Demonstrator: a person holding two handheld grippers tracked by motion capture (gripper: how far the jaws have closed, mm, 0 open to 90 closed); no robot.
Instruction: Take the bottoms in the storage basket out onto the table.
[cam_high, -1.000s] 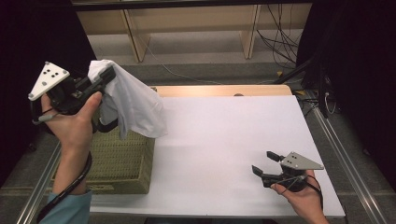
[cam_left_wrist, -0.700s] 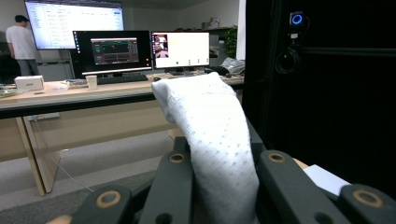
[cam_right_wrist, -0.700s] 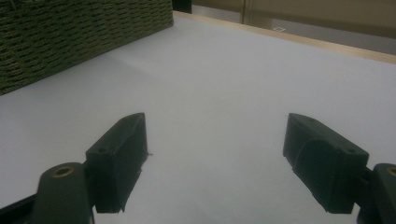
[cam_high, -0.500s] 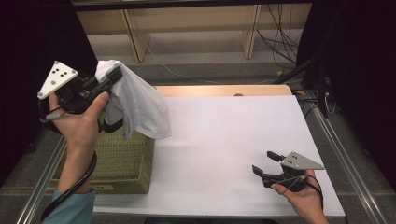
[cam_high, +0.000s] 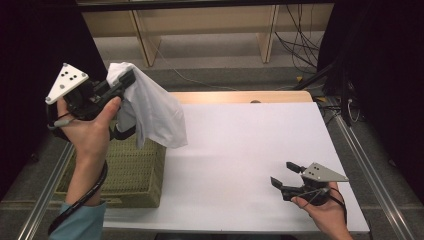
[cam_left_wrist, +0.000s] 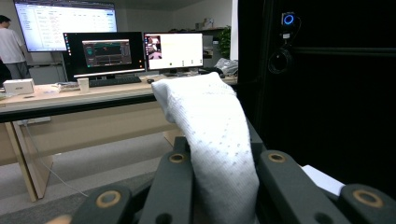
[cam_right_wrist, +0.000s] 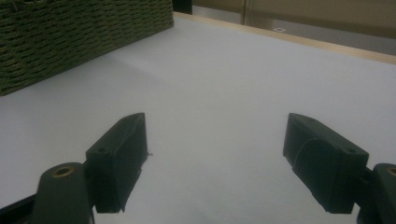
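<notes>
One white table (cam_high: 260, 150) carries one green woven basket (cam_high: 125, 175), which sits at its left front corner and hangs slightly past the left edge. The whole middle and right of the tabletop lies bare, with open room up to the wooden strip along the far edge. One white cloth (cam_high: 152, 112) hangs in the air over the basket's far side, clamped between the jaws of the raised left gripper (cam_high: 122, 82). The right gripper (cam_high: 285, 175) rests low near the front right edge, jaws apart on nothing.
</notes>
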